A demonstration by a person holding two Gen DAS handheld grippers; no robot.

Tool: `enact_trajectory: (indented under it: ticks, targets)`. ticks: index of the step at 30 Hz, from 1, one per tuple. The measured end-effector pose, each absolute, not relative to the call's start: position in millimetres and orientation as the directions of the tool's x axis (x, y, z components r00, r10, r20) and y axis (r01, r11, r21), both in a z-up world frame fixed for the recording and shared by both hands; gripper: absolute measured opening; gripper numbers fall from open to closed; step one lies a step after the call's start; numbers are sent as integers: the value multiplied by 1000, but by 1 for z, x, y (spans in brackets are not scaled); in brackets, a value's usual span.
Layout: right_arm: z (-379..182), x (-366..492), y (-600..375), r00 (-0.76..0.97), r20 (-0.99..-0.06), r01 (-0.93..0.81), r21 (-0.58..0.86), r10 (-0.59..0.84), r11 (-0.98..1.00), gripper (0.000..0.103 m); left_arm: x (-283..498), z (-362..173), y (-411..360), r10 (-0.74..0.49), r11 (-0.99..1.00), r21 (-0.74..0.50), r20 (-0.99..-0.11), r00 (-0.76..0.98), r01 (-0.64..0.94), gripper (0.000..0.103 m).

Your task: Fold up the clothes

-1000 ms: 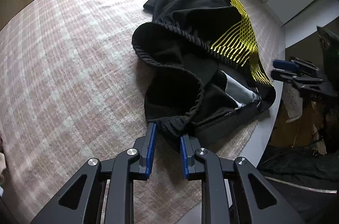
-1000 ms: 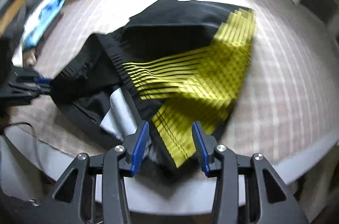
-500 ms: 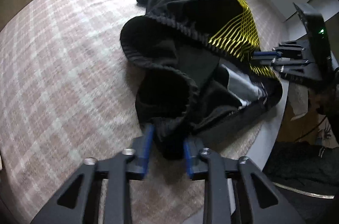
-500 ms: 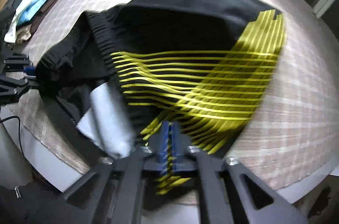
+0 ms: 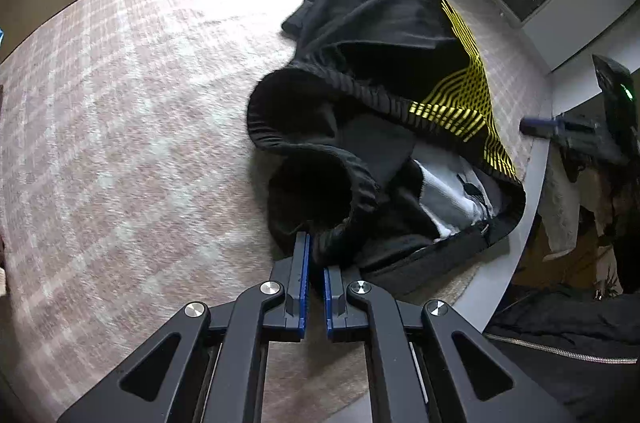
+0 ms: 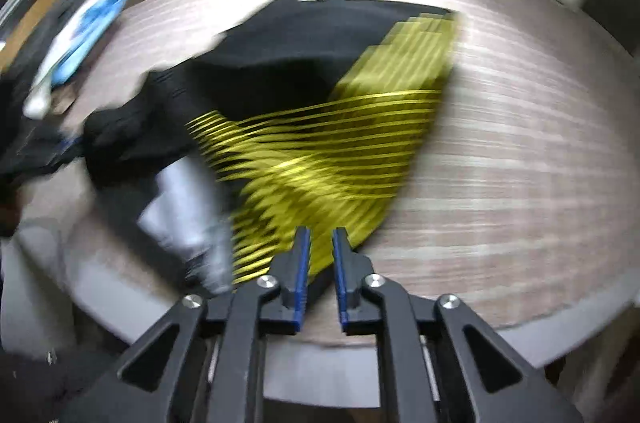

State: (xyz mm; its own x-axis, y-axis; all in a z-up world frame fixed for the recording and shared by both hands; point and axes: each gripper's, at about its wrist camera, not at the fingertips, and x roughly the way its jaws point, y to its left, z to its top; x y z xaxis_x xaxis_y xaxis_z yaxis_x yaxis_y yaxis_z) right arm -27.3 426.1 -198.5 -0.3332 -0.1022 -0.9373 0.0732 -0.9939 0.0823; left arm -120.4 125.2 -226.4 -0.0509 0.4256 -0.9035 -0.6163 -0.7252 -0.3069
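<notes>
Black shorts with yellow stripes (image 5: 384, 71) lie crumpled on a round table with a checked cloth (image 5: 120, 143). Their ribbed waistband gapes open and a white lining (image 5: 448, 191) shows inside. My left gripper (image 5: 315, 255) is shut on the near edge of the waistband. In the blurred right wrist view the shorts (image 6: 320, 151) lie ahead, and my right gripper (image 6: 320, 243) is nearly shut on their yellow-striped corner at the table's edge. The right gripper also shows in the left wrist view (image 5: 536, 126), beside the shorts.
A pile of other clothes, some blue (image 6: 80, 27), lies at the table's far left in the right wrist view. The table's grey rim (image 5: 516, 243) runs close by the shorts. A dark jacket with a zipper (image 5: 560, 351) lies below the table.
Both grippers closed from open onto the shorts. The right gripper swung in to the striped corner and now pulls back towards the table edge; that view is blurred.
</notes>
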Motion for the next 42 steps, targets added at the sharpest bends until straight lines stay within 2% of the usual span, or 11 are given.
enact_trajectory:
  ticks: [1, 3, 10, 11, 13, 17, 21, 24, 29, 32, 42]
  targets:
    - [-202, -27, 414, -321, -940, 119, 81, -116, -990, 39, -118, -227, 128, 427, -723, -308, -903, -48, -618, 6]
    - [-207, -24, 389, -327, -942, 203, 4, -72, -979, 50, -115, -226, 131, 425, -720, -307, -904, -46, -622, 6]
    - [-217, -7, 366, -283, -955, 348, -191, 91, -918, 50, -113, -228, 131, 417, -731, -300, -908, -52, -613, 6]
    - [-216, -7, 374, -259, -963, 344, -166, 77, -924, 49, -112, -229, 130, 418, -731, -301, -907, -52, -612, 6]
    - [-213, -10, 390, -230, -973, 314, -109, 36, -943, 23, -112, -231, 128, 416, -733, -299, -908, -55, -611, 6]
    - [-163, -10, 449, -349, -933, 83, 62, -87, -995, 22, -112, -226, 118, 420, -743, -296, -904, -74, -601, 6]
    - [-166, 6, 520, -383, -899, -189, 301, -212, -935, 25, -110, -224, 111, 428, -745, -307, -901, -72, -592, 6]
    - [-180, 11, 525, -333, -936, -217, 193, -113, -957, 41, -105, -227, 119, 447, -724, -337, -894, -37, -602, 8]
    - [-187, 18, 518, -305, -950, -184, -15, 71, -983, 42, -97, -231, 141, 409, -706, -302, -912, -20, -640, 8]
    - [-172, 13, 501, -365, -927, -92, -54, 84, -994, 54, -98, -231, 144, 399, -707, -297, -917, -15, -642, 8]
    - [-138, 5, 516, -380, -925, -23, -3, 12, -1000, 51, -100, -228, 136, 381, -742, -281, -924, -38, -609, 8]
